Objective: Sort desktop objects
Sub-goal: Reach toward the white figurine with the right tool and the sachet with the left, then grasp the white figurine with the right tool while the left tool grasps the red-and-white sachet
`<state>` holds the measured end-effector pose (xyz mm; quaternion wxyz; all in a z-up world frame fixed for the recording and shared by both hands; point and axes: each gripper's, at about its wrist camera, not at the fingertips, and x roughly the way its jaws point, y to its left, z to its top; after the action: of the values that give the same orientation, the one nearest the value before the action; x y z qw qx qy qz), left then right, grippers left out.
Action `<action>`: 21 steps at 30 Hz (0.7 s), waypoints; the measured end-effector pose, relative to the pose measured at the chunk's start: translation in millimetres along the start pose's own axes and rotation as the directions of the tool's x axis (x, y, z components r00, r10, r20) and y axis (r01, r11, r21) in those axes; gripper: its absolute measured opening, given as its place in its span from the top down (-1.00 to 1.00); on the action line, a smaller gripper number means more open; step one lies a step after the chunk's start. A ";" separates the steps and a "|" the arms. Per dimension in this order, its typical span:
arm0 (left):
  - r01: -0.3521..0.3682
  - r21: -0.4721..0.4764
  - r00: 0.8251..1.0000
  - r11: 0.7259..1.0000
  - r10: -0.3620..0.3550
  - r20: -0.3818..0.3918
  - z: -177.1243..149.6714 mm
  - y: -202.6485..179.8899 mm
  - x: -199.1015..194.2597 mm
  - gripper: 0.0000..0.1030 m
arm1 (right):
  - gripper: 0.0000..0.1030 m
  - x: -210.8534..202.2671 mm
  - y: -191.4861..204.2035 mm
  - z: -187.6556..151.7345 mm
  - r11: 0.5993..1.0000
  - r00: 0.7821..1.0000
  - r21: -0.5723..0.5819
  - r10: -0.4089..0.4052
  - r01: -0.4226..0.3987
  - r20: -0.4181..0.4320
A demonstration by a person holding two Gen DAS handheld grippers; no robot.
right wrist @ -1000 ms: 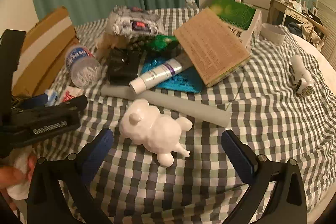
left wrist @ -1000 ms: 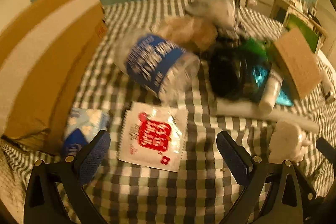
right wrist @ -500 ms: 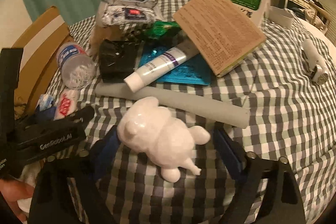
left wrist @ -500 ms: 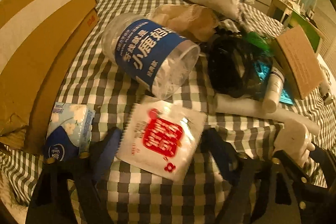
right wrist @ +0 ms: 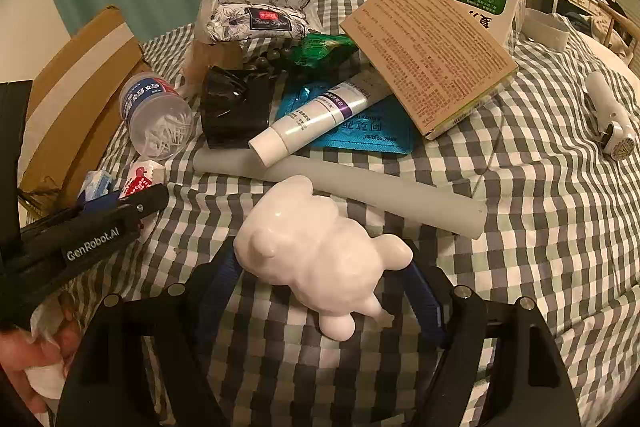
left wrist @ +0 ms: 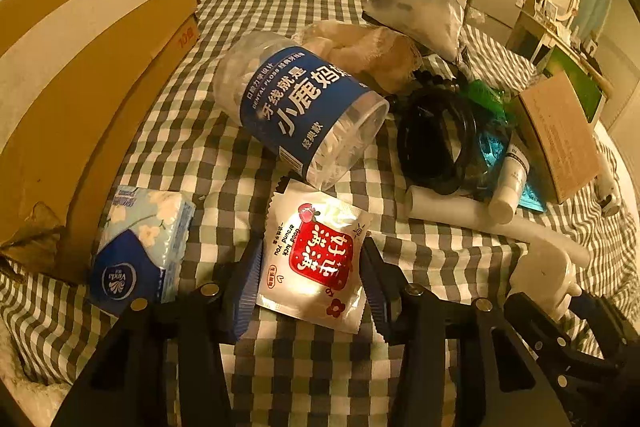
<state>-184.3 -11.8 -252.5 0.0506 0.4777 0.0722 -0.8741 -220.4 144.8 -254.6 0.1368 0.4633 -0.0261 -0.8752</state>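
A white sachet with a red label (left wrist: 314, 255) lies on the checked cloth. My left gripper (left wrist: 308, 279) has closed in on it, a blue pad against each side edge. A white bear figurine (right wrist: 320, 259) lies on its side, and my right gripper (right wrist: 320, 291) has closed around it, pads touching both flanks. In the right wrist view the left gripper's arm (right wrist: 80, 231) lies at the left over the sachet (right wrist: 140, 181). The figurine also shows in the left wrist view (left wrist: 544, 275).
A clear floss-pick jar with blue label (left wrist: 304, 115), a blue tissue pack (left wrist: 140, 247), black coiled item (left wrist: 440, 139), white tube (right wrist: 320, 119), pale long rod (right wrist: 340, 183), brown book (right wrist: 428, 51), cardboard box (left wrist: 80, 67) at left, white handheld device (right wrist: 608, 119) at right.
Both grippers moved forward and down and closed: the left onto the sachet, the right onto the bear figurine. Both were wide open one second ago.
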 end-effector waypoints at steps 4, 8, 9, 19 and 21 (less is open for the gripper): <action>-0.001 -0.029 1.000 1.000 0.001 -0.002 1.2 4.1 -6.3 0.07 | -0.49 -3.6 -2.1 -2.0 1.000 1.000 0.006 -0.002 0.002 0.001; 0.012 -0.052 1.000 0.999 -0.011 0.022 -0.8 10.5 -17.4 0.07 | -0.49 -15.8 -6.7 -2.5 1.000 1.000 0.028 -0.008 0.007 0.024; 0.015 -0.051 0.999 0.999 -0.013 0.033 0.3 10.0 -17.8 0.07 | -0.49 -19.5 -7.4 -2.2 0.999 0.999 0.033 -0.010 0.009 0.035; 0.023 0.046 0.990 0.999 -0.029 0.141 1.2 -18.7 -40.9 0.07 | -0.49 -40.6 -20.2 -4.8 0.996 0.997 0.083 -0.041 0.035 0.070; 0.041 0.064 0.985 0.997 -0.051 0.165 1.1 -23.0 -48.3 0.07 | -0.49 -46.3 -21.5 -3.6 0.996 0.996 0.085 -0.041 0.034 0.085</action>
<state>-162.8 11.7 -209.4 0.0217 0.4023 0.0522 -0.9138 -197.4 178.0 -223.2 0.0996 0.4305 -0.0601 -0.8951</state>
